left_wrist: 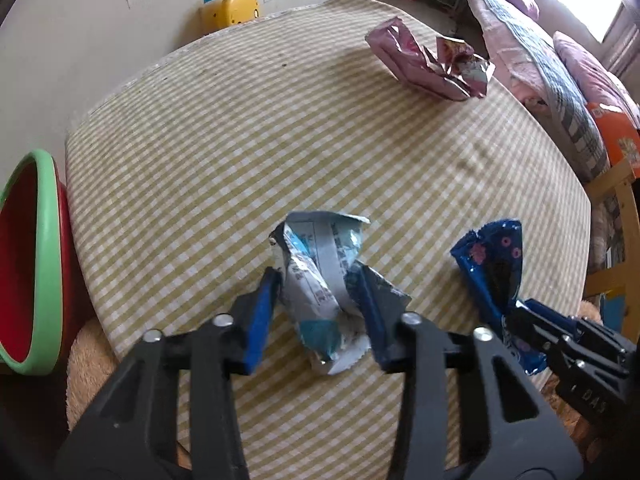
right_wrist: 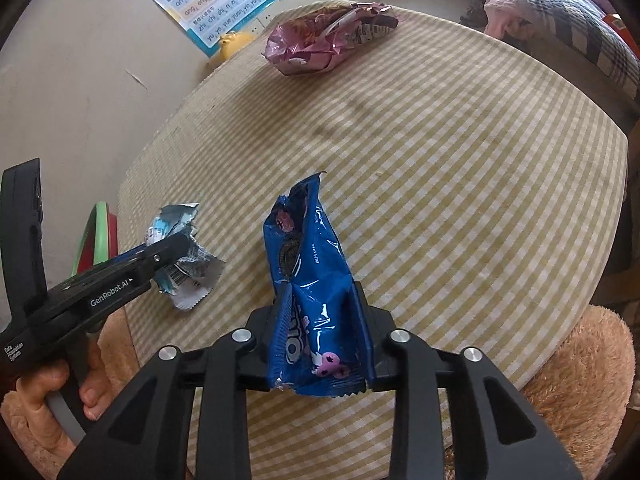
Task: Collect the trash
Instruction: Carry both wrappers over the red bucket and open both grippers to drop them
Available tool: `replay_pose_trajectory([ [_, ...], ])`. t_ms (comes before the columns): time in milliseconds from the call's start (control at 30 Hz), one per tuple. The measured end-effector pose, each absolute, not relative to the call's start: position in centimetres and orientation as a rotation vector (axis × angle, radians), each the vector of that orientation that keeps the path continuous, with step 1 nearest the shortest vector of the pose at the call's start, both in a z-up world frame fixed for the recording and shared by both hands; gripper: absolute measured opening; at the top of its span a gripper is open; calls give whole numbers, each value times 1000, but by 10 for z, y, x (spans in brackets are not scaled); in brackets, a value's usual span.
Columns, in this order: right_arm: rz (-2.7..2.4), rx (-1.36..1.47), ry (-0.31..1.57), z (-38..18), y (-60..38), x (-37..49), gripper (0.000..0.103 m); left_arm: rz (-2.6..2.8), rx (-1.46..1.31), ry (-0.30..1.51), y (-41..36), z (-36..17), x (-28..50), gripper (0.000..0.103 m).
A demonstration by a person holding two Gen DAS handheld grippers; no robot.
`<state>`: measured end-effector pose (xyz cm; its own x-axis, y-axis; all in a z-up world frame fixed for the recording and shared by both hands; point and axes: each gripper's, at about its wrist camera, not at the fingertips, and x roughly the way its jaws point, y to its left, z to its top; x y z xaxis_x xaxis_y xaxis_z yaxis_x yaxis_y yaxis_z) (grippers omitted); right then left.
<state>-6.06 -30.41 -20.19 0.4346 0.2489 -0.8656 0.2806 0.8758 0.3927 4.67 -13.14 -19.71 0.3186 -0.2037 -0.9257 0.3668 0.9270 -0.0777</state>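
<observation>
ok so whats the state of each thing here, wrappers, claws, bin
left claw: shut on the white and light-blue wrapper
white and light-blue wrapper: crumpled, torn open, pinched on the table
right claw: shut on the blue cookie wrapper
blue cookie wrapper: torn open at the far end, gripped at the near end
pink wrapper: crumpled, untouched at the far edge
red bin: open, beside the table

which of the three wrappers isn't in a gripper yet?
The pink wrapper at the table's far edge. The white-and-light-blue wrapper sits between the left gripper's fingers, the dark blue cookie wrapper between the right gripper's.
</observation>
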Motion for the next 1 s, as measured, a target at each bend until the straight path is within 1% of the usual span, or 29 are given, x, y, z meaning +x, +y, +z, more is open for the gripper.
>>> replay_pose_trajectory([
  [33, -22, 532, 1135, -202, -304, -59, 25, -381, 161, 1188, -132, -197, 46, 30],
  [100, -28, 528, 1129, -200, -304, -60, 21, -389, 179, 1171, -135, -193, 44, 23],
  [133, -29, 527, 1124, -199, -304, -61, 19, -391, 188, 1161, -136, -190, 43, 23],
  [233, -36, 536, 1090, -188, -306, -62, 17, -388, 195, 1114, -136, -176, 41, 22],
  [333, -38, 564, 1037, -172, -310, -64, 17, -378, 186, 1035, -130, -151, 43, 22],
  [600, -28, 546, 857, -111, -307, -63, 17, -327, 154, 869, -111, -89, 42, 22],
  [733, -29, 519, 781, -86, -300, -64, 17, -327, 150, 818, -102, -70, 38, 22],
  [1000, -35, 472, 715, -57, -285, -58, 17, -330, 126, 758, -86, -49, 34, 22],
])
